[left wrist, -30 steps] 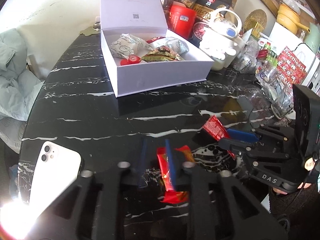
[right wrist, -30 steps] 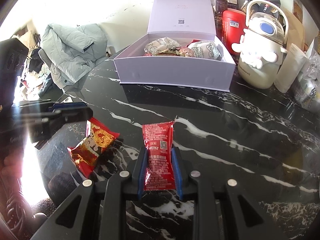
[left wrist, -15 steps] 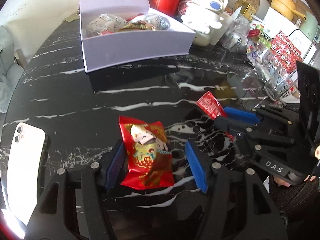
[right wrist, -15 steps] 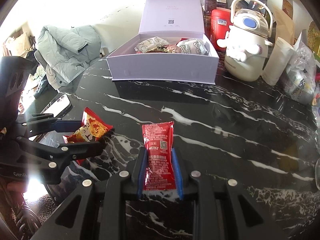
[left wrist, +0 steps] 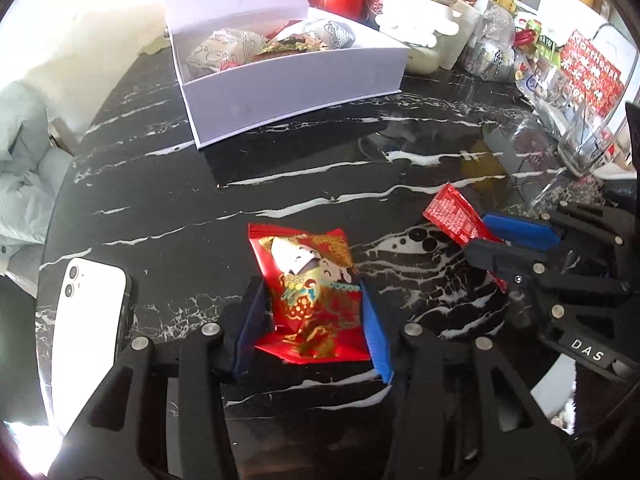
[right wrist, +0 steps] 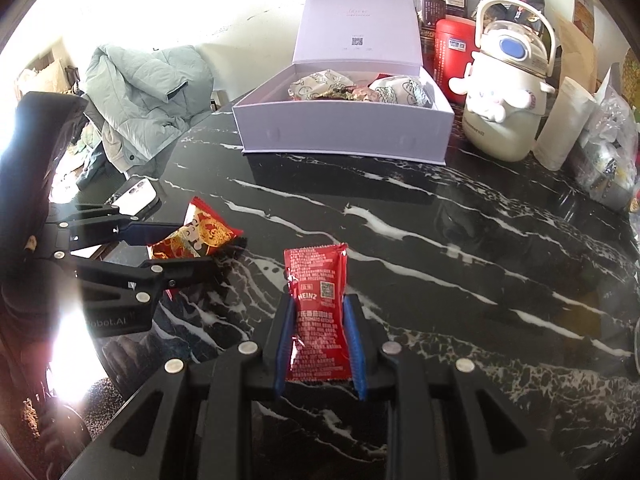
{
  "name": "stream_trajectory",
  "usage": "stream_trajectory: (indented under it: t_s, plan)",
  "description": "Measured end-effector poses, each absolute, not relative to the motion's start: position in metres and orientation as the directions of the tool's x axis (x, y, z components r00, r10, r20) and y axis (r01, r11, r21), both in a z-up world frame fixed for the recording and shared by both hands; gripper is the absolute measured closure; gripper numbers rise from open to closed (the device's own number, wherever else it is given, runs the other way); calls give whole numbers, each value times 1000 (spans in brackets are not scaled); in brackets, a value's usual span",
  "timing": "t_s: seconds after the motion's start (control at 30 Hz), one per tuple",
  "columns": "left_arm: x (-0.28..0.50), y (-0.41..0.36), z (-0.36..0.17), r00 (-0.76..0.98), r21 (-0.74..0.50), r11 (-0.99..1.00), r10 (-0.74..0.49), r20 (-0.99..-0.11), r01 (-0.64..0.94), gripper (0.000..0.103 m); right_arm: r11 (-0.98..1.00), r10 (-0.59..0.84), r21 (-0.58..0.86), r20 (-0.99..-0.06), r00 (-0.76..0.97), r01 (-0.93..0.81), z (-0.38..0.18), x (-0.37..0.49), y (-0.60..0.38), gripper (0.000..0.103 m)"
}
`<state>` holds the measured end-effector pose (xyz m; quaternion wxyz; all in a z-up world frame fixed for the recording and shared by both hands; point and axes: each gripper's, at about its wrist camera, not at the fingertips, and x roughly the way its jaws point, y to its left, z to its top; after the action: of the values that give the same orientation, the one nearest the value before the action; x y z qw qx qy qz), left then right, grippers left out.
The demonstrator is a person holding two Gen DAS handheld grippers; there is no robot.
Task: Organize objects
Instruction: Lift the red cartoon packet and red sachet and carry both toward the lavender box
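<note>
A red and gold snack packet (left wrist: 312,276) lies on the black marble table (left wrist: 200,208) between the blue pads of my left gripper (left wrist: 312,292). Its jaws are closing and the pads touch both sides of the packet. The right wrist view shows the same packet (right wrist: 204,232) pinched in my left gripper (right wrist: 204,244) at the left. My right gripper (right wrist: 320,304) is shut on a red Heinz ketchup sachet (right wrist: 318,280), which sticks out forward just above the table. An open lilac box (right wrist: 344,132) with wrapped snacks inside stands farther back.
A white phone (left wrist: 88,320) lies by the table's left edge. Behind and right of the box stand a red canister (right wrist: 452,52), a white character bottle (right wrist: 504,108), a paper bag and plastic-wrapped clutter (left wrist: 560,80). A pale green jacket (right wrist: 140,92) hangs beyond the table.
The left jaws let go of the packet's thin edge and opened wide. The packet dropped flat between them, and they have now closed in on its sides. The right gripper keeps the sachet.
</note>
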<state>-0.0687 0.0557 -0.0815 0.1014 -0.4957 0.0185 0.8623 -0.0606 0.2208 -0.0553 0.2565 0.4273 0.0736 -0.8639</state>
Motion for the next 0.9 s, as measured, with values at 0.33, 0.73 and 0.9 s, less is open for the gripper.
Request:
stream_trajectory:
  t_s: [0.33, 0.73, 0.9]
  plan:
    - [-77, 44, -48, -566, -48, -984, 137, -813, -170, 58, -850, -390, 60, -741, -547, 524, -28, -63, 214, 78]
    - [-86, 39, -2, -636, -31, -985, 133, -760, -169, 58, -830, -414, 26, -697, -585, 556, 17, -70, 203, 78]
    - [-93, 37, 18, -666, -19, -986, 126, -735, -166, 58, -816, -433, 10, -672, -601, 577, 39, -75, 199, 78]
